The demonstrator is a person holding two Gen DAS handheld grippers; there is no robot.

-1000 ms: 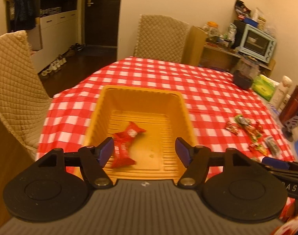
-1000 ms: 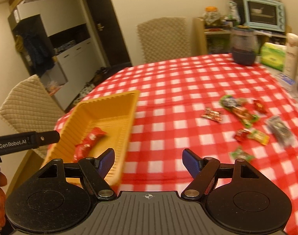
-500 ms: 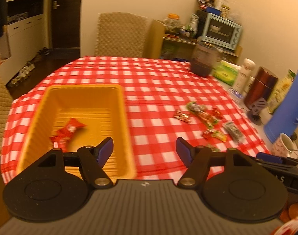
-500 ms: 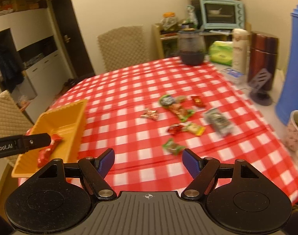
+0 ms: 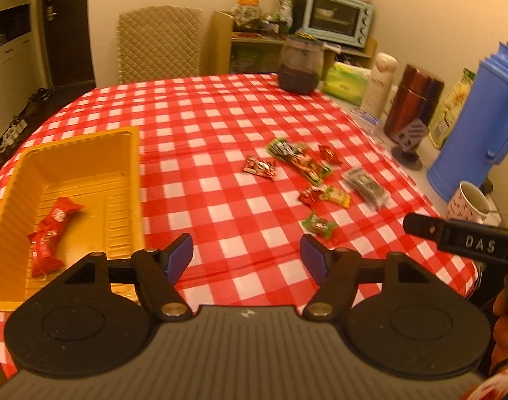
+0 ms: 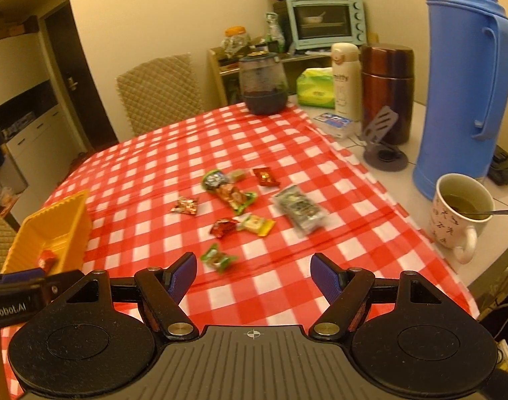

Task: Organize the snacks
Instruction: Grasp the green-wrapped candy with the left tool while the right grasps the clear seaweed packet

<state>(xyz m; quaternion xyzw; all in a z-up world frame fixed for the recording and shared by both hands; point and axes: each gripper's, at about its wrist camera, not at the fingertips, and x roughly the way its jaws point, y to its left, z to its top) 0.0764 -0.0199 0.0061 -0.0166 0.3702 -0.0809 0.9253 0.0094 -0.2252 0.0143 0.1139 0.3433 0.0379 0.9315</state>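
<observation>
A yellow tray (image 5: 133, 153) (image 6: 75, 213) sits at the left of the checked table and holds a red snack packet (image 5: 50, 230). Several loose snacks lie right of it: a small green one (image 5: 319, 225) (image 6: 217, 258) nearest me, a red one (image 6: 223, 226) beside a yellow one (image 6: 257, 223), a long green-red bar (image 5: 299, 160) (image 6: 228, 190), and a grey pouch (image 5: 365, 185) (image 6: 300, 208). My left gripper (image 5: 247, 256) is open and empty above the cloth, between tray and snacks. My right gripper (image 6: 254, 275) is open and empty, just short of the small green snack.
A blue thermos (image 6: 464, 76), a mug of tea with a spoon (image 6: 457, 216), a brown canister (image 6: 387, 90), a white bottle (image 6: 345, 80) and a dark jar (image 6: 262, 83) line the table's right and far side. Quilted chairs (image 5: 158, 43) stand behind.
Both grippers have swung right, away from the tray toward the loose snacks. The tray slid to the left of both views. Both stayed open and empty.
</observation>
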